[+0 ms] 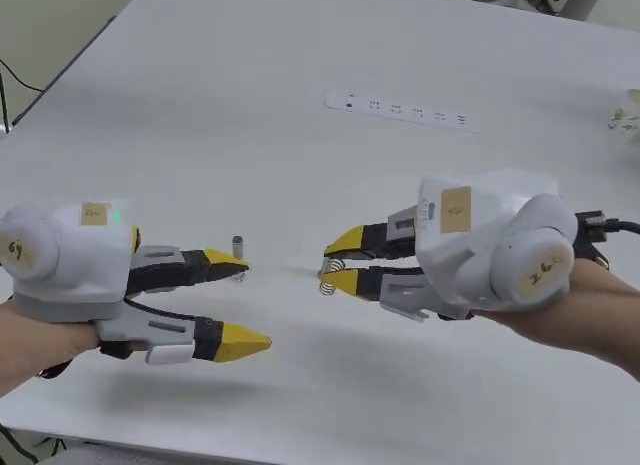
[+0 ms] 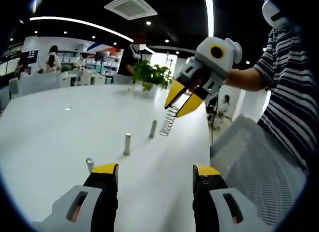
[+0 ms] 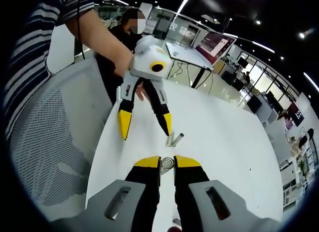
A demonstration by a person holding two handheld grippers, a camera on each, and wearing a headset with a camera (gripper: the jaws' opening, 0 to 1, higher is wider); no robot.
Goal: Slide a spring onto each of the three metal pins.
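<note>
Three short metal pins stand upright in a row on the white table: the near one (image 2: 89, 164), the middle one (image 2: 127, 143) and the far one (image 2: 153, 128). One pin (image 1: 238, 246) stands just behind my left gripper's upper finger. My left gripper (image 1: 240, 303) (image 2: 154, 169) is open and holds nothing, with its jaws wide apart near the pins. My right gripper (image 1: 335, 265) (image 3: 167, 162) is shut on a small coil spring (image 1: 328, 280) (image 3: 167, 164). The spring (image 2: 169, 120) hangs from the right gripper's yellow tips, close above the far pin. The grippers face each other.
A white power strip (image 1: 400, 110) lies further back on the table (image 1: 200, 105). A small object (image 1: 625, 120) sits at the far right edge. The table's front edge runs just below the grippers. A mesh chair (image 3: 55, 142) stands beside the table.
</note>
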